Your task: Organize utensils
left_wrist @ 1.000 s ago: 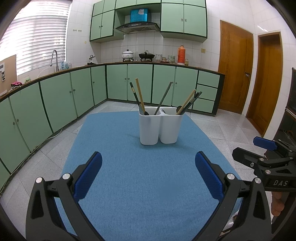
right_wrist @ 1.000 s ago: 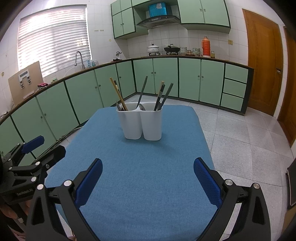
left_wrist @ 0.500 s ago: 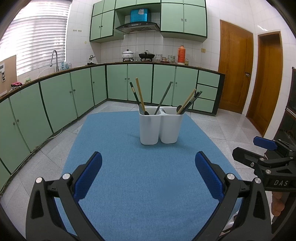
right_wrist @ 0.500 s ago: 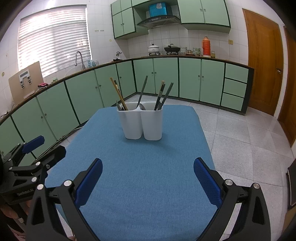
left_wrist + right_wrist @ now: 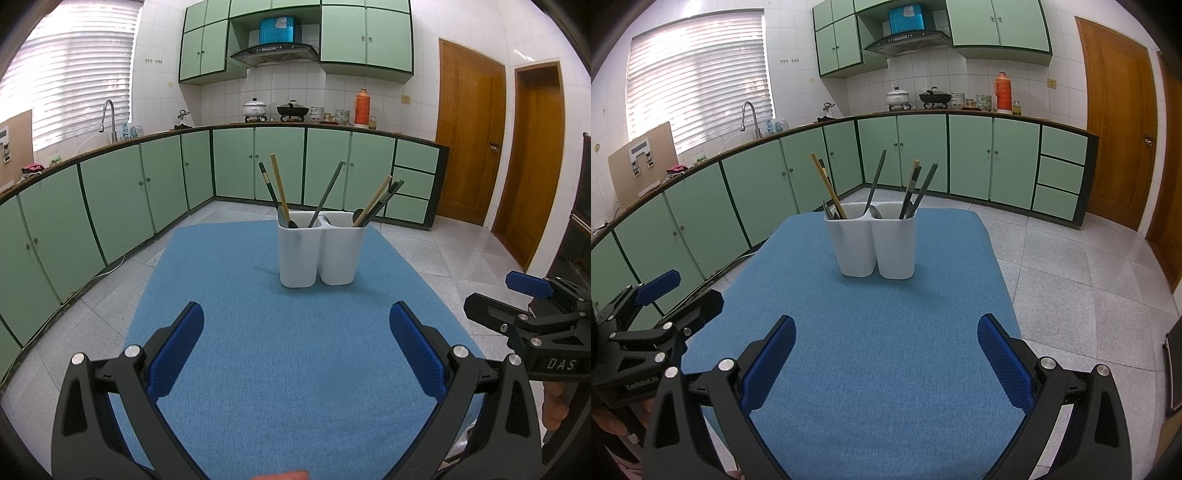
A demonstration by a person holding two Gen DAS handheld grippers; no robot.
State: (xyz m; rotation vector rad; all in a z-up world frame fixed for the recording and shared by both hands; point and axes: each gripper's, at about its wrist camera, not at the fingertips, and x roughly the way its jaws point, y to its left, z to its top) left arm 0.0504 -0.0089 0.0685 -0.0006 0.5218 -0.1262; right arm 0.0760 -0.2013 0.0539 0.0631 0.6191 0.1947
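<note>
White two-compartment holder mid-cloth, chopsticks and spoons leaning inside. Left gripper and right gripper well short, jaws spread, empty. Thin, stiff, light, probably slippery sticks (best pinched near upper ends).

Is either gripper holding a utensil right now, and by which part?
Nothing is held: the left gripper and right gripper are both open and empty.
</note>
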